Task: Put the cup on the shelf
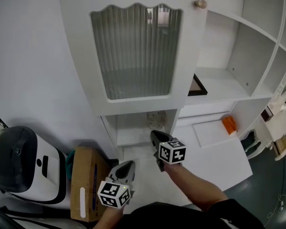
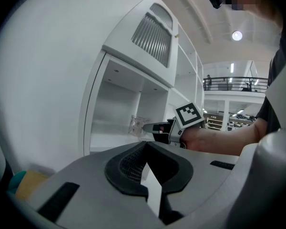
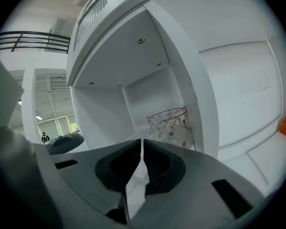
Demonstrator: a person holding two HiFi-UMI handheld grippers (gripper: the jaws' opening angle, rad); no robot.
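Note:
A clear glass cup [image 1: 156, 119] with small red flowers stands upright on the low shelf [image 1: 133, 136] of a white cabinet, at the right side of that compartment. In the right gripper view the cup [image 3: 174, 125] is just beyond my jaws and a little to the right. My right gripper [image 1: 156, 136] is shut with nothing in it, its tips just short of the cup and apart from it. My left gripper [image 1: 128, 165] hangs lower and to the left, shut and empty. From the left gripper view I see the cup [image 2: 137, 125] with the right gripper [image 2: 150, 127] beside it.
The cabinet's ribbed glass door [image 1: 136, 51] stands open above my grippers, its knob [image 1: 199, 4] at the top right. An orange block [image 1: 229, 124] lies on a white ledge at the right. A cardboard box [image 1: 88, 185] and a white and black appliance [image 1: 24, 163] stand at the lower left.

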